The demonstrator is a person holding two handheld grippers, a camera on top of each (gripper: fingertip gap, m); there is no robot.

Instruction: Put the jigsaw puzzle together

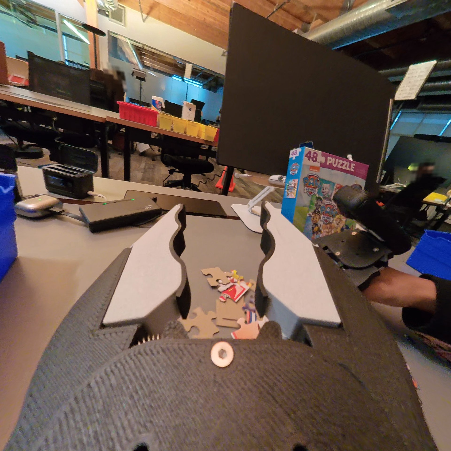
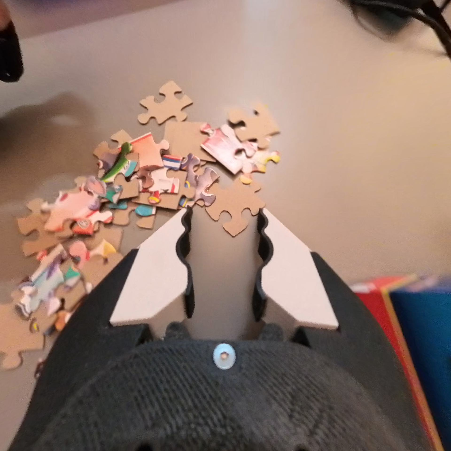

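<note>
Office counter, grey | our left claw hangs spread and empty over the puzzle pieces | right claw spread too, brown face-down piece between its tips, not pinched | puzzle box upright nearby

I see an open office: wood ceiling, silver ducts, long desks, black partition.

— What is sitting on the table?
— A black box with green lights is lying flat, and a bright puzzle box is standing up near a white stand.
</note>
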